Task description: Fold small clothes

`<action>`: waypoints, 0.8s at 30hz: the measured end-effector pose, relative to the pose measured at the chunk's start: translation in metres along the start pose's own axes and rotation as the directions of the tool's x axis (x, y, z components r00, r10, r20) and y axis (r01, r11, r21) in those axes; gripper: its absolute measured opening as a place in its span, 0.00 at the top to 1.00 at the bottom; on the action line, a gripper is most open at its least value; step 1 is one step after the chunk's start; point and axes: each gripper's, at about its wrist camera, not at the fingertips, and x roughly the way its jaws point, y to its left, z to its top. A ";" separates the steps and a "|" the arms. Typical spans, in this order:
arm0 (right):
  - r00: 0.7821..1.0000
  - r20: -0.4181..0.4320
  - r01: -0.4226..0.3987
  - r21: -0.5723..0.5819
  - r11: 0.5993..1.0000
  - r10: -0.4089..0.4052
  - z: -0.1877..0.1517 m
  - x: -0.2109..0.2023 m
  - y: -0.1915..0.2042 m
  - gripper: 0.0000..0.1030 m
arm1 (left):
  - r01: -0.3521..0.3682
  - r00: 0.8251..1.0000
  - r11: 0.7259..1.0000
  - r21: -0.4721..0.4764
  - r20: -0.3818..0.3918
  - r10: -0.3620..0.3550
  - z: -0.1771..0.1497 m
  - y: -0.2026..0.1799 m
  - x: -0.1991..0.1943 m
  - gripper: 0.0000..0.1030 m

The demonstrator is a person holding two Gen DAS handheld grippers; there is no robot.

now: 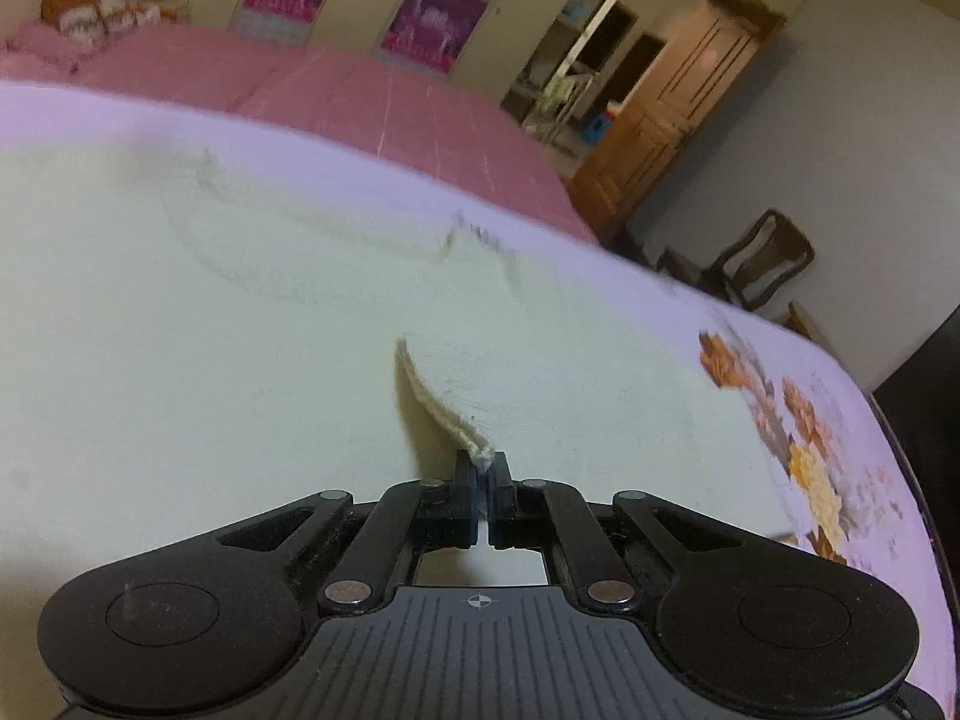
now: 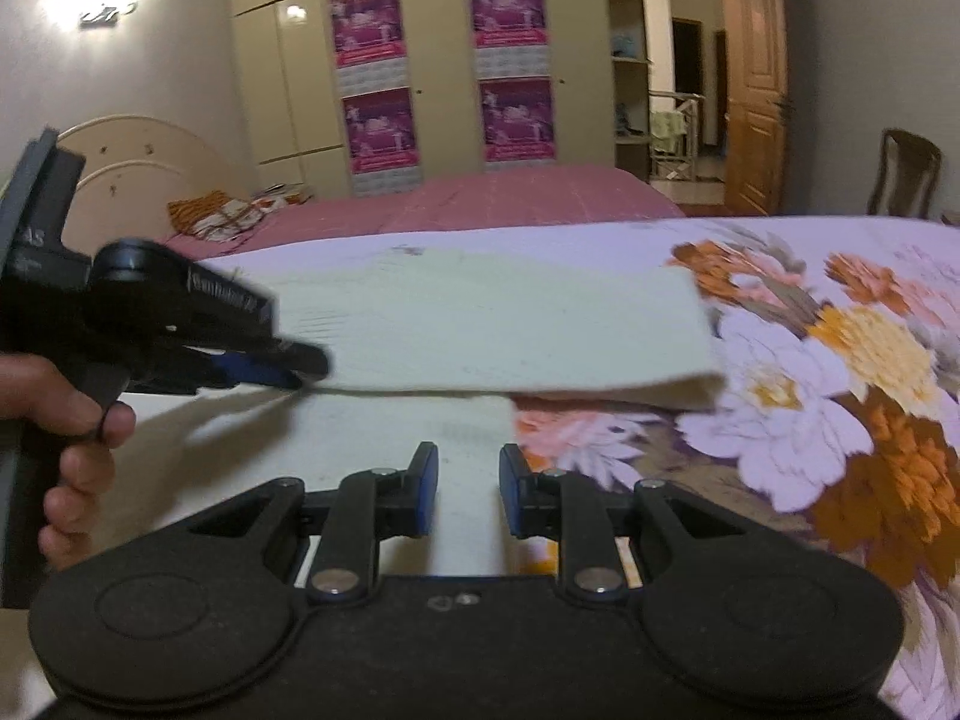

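Black fingers of the left gripper (image 1: 483,468) sit pressed together on a ribbed hem corner of the cream garment (image 1: 300,312), which lies spread over the floral sheet (image 1: 810,450) on the near bed. From the right wrist view the pinched edge is lifted, so a raised flap hangs over the layer still flat beneath it. The right gripper (image 2: 468,489) hovers low over that flat layer with its blue pads (image 2: 427,495) apart and nothing between them.

The step in hand looks like carrying the lifted edge across to make a fold. To do it well, the left grip should hold only the hem and keep the edge taut and level as it travels, so the crease falls straight (the knit looks soft and likely to sag at the free end near the flowers). The right gripper would help most by pinning or taking the opposite corner before the flap is laid down. Lowering gently, then letting go only once the edges line up, should avoid a skewed fold.

Counted: one cream garment, two grippers, one hand (image 2: 72,438) visible on the left handle, four magenta posters (image 2: 375,27) on the wardrobe, one pink bed (image 2: 480,198) behind, one wooden chair (image 2: 906,174).
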 end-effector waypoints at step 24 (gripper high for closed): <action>0.985 -0.033 -0.157 0.268 0.950 0.172 0.025 0.046 -0.009 0.62 | -0.202 0.967 0.976 -0.087 0.140 0.213 0.016 0.157 -0.106 0.97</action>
